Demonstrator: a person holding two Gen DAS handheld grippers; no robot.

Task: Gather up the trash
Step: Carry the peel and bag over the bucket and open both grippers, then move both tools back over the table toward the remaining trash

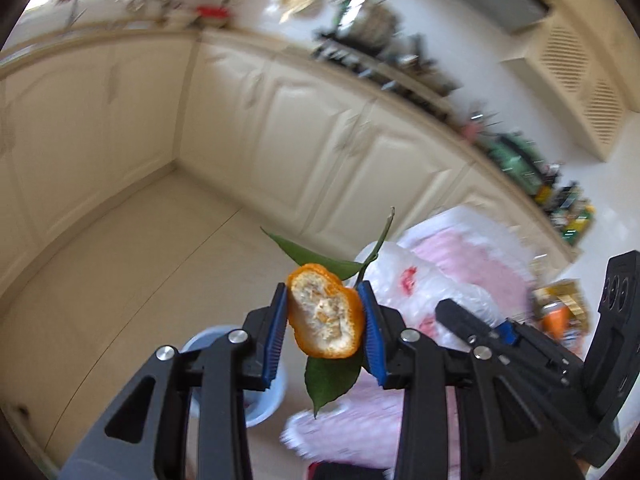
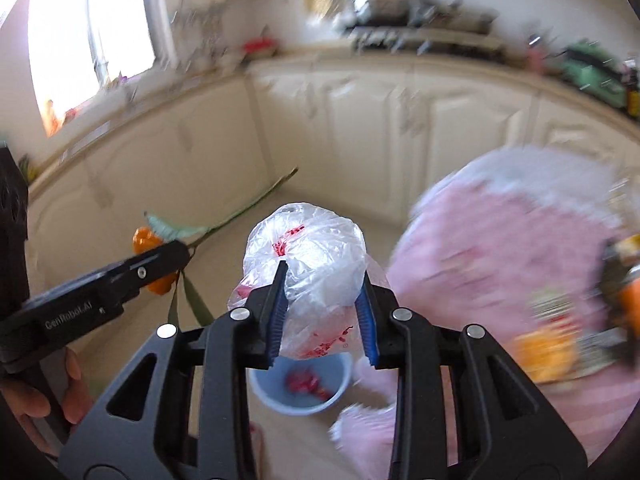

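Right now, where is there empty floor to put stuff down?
The bare floor runs from the cupboards to the blue bin. It is crowded on the other side of the bin, where the pink cloth lies with packets on it.

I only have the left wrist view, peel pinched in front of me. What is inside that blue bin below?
Observer: The right wrist view looks into the blue bin: red scraps lie on its bottom.
Operator: What is the right gripper carrying?
Observer: The right gripper is shut on a crumpled clear plastic bag with red print, pinched between both fingers.
Operator: Where does that bag hang relative to the bin?
Observer: In that view the bag sits just above the bin's opening.
Operator: How does my peel look from there?
Observer: The orange peel shows its orange outer skin beside the left gripper's finger, its long stem slanting up to the right.
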